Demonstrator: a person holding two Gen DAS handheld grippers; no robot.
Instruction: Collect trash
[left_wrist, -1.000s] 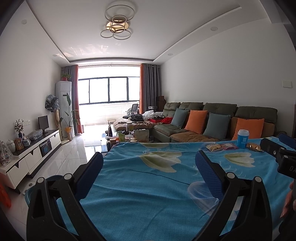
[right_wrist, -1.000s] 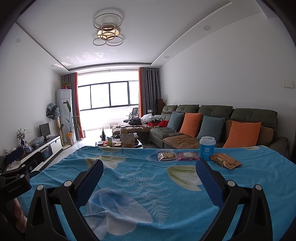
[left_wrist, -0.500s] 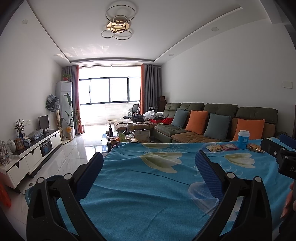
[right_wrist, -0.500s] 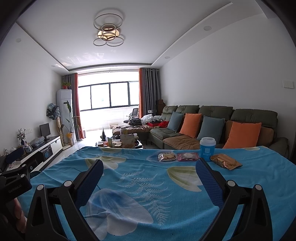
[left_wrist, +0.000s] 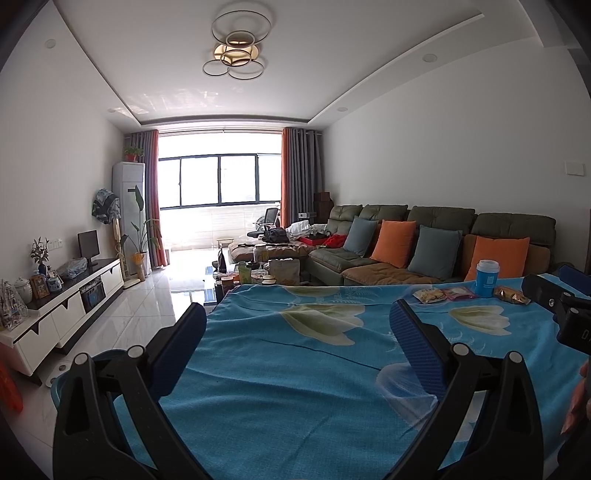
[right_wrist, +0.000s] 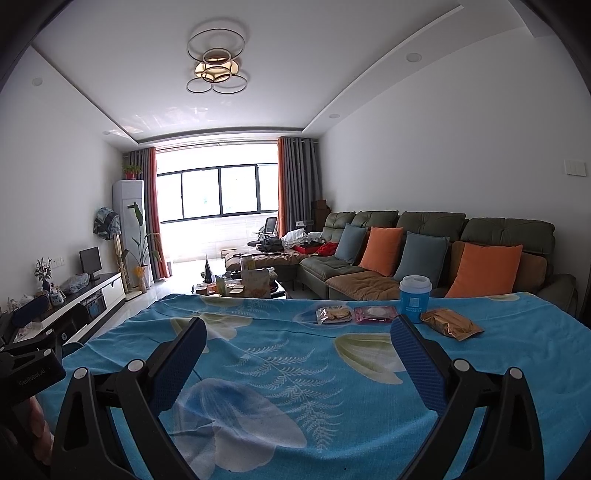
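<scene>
Near: right gripper (right_wrist: 297, 334) low over the blue floral tablecloth (right_wrist: 295, 369), fingers spread wide, nothing between them. Left gripper (left_wrist: 297, 323) likewise, fingers wide apart and empty, near the table's left edge. A blue basin rim (left_wrist: 107, 356) shows below that edge on the floor side; possibly the bin, cannot tell.

Mid-table: bare cloth, lightly wrinkled.

Far edge, in a row: clear snack packet (right_wrist: 333, 315) with pale biscuits inside; pink-bordered packet (right_wrist: 373, 314) just beside it; blue paper cup with white lid (right_wrist: 414, 299), upright; crumpled gold-brown foil wrapper (right_wrist: 451, 324) just right of the cup, lying flat.

Handling, judged: the packets and wrapper are probably light, thin, crinkly and slick. Pinch at a raised fold or sealed edge; a flat press may only slide them on the cloth. The cup looks light, with soft walls that crush. Take it mid-body, gentle squeeze. Contents unknown, so keep it upright.

Beyond: sofa (right_wrist: 424, 236) with orange and grey cushions, well behind the table.
</scene>
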